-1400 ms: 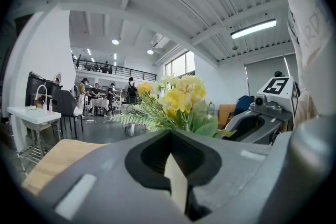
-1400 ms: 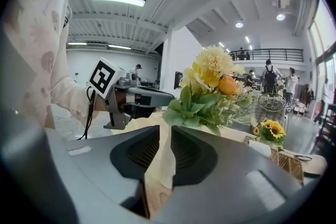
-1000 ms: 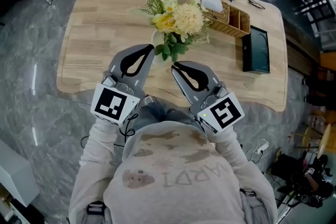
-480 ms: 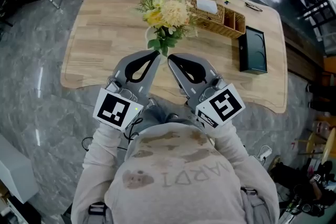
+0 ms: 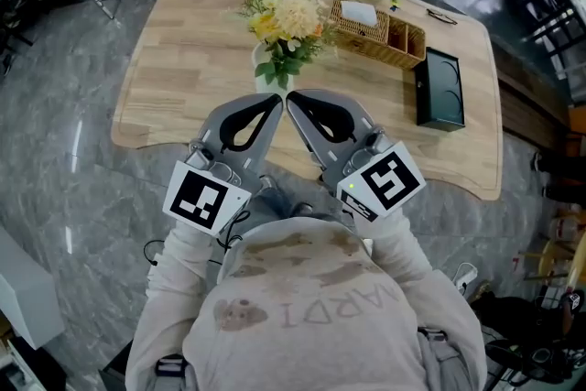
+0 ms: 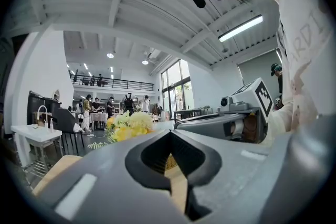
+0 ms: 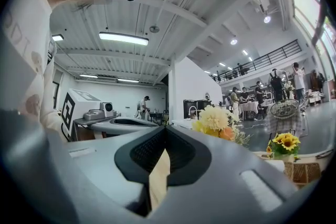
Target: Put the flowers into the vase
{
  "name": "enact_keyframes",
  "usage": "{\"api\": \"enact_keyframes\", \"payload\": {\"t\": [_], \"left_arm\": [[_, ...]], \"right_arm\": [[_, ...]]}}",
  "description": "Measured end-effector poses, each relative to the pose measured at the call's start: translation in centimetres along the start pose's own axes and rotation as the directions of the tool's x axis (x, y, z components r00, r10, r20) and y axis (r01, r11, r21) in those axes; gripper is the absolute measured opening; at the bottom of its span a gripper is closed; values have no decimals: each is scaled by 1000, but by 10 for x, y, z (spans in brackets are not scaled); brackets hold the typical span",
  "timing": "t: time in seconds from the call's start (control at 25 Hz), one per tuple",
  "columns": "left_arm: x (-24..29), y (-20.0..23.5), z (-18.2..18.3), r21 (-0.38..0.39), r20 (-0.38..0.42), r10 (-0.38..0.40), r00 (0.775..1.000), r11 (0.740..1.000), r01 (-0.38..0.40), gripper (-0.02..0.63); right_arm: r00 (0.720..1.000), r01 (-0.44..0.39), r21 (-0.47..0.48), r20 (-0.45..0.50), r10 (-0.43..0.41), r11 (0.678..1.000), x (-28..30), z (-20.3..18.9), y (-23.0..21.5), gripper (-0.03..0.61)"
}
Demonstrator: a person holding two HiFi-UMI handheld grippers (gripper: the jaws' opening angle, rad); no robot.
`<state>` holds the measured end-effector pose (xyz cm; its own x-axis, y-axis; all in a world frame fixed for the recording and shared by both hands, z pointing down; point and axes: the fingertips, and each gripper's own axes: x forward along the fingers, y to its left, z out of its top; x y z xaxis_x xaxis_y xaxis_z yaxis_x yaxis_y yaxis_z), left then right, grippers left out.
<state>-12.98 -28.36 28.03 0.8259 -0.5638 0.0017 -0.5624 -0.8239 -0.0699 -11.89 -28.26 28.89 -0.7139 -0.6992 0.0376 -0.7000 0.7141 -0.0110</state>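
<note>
Your left gripper and right gripper sit side by side, fingers together on nothing. The flowers stand in the vase on the desk, just beyond them.

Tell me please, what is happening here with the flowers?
A person holds a gripper in each hand. The left gripper and the right gripper are both shut and empty, tips side by side, near the person's chest. The flowers stand in the vase on the wooden table, apart from both grippers. The job looks finished.
</note>
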Motion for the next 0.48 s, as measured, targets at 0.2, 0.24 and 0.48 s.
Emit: {"api": "enact_keyframes", "payload": {"t": [0.2, 0.24, 0.48], "left_arm": [[-9, -4, 5, -8, -6, 25, 1000, 1000, -25, 0], [-10, -5, 6, -9, -7, 29, 1000, 1000, -29, 0], [-16, -13, 11, 1, 1, 36, 999, 999, -36, 0]], "right_arm": [[1000, -13, -15, 7, 13, 1000, -6, 4, 10, 23], [1000, -15, -18, 7, 15, 1000, -7, 4, 11, 23], [1000, -20, -32, 6, 20, 999, -14, 6, 19, 23]]}}
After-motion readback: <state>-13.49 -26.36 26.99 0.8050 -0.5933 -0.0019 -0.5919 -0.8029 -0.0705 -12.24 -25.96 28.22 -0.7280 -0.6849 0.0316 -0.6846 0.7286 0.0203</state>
